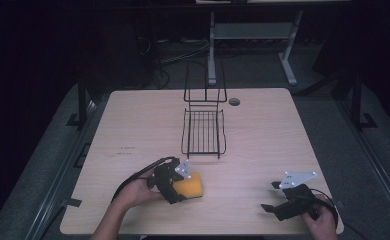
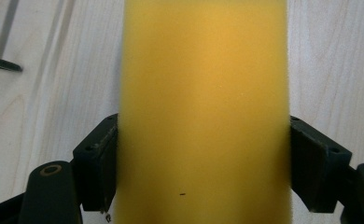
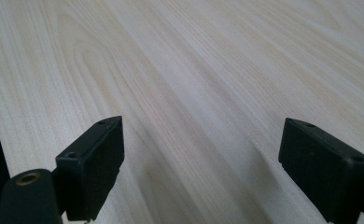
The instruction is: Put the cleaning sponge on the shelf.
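High view: left gripper [image 1: 179, 187] pinches the sponge [image 1: 190, 186] on the table [image 1: 143, 125]; right gripper [image 1: 271, 197] hovers, jaws spread.

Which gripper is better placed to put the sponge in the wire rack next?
Left. The left gripper has its jaws closed on the sponge, and the wire rack stands just beyond it. The right gripper is open over bare table, farther from the rack.

This looks like a lab or test room: a bare pale wooden worktop [image 1: 263, 125] stands on grey carpet in a dim space, loose cables [image 1: 175, 52] lie tangled on the floor behind it, and the white metal legs of another desk [image 1: 212, 47] rise beyond.
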`<state>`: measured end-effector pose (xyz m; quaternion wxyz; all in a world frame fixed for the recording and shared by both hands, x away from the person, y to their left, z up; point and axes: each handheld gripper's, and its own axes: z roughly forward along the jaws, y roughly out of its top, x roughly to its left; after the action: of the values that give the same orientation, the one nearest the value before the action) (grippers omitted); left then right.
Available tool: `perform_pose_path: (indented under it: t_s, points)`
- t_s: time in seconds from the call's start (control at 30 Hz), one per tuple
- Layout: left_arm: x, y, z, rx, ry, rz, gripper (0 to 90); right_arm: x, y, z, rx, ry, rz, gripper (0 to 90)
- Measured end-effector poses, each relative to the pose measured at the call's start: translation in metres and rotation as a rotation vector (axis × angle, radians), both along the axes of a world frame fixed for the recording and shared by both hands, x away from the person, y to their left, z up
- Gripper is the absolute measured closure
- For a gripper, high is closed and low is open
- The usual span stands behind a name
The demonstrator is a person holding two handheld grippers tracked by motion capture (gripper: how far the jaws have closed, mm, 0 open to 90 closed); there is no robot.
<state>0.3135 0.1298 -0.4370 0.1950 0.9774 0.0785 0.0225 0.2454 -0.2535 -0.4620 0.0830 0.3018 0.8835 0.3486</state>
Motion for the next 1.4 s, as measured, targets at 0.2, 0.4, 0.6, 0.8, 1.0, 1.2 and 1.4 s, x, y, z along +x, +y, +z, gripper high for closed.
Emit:
perform_pose_path:
  t_s: [0.2,0.4,0.6,0.8,1.0,1.2,1.4]
  points:
    - [-0.001,0.001,0.006,-0.022,-0.01,0.0,21.9,0.0,0.0,0.0,0.0,0.0,0.0,13.8]
    - [-0.001,-0.002,0.014,-0.032,-0.028,-0.002,21.9,0.0,0.001,0.0,-0.001,0.0,0.003,13.8]
    - [0.001,-0.004,0.018,-0.045,-0.032,-0.007,21.9,0.001,0.001,-0.001,0.0,0.002,0.003,13.8]
    - [0.003,-0.003,0.018,-0.051,-0.025,-0.007,21.9,0.001,0.001,-0.001,-0.002,0.003,-0.001,13.9]
    - [0.006,-0.002,0.02,-0.06,-0.02,-0.005,21.8,0.001,0.001,-0.002,-0.005,0.002,-0.002,13.9]
    - [0.011,-0.004,0.029,-0.065,-0.036,-0.011,21.8,-0.002,-0.001,-0.001,0.006,-0.004,-0.004,13.9]
    - [0.015,-0.008,0.038,-0.071,-0.042,-0.02,21.8,-0.001,0.001,-0.001,0.008,0.001,-0.003,13.9]
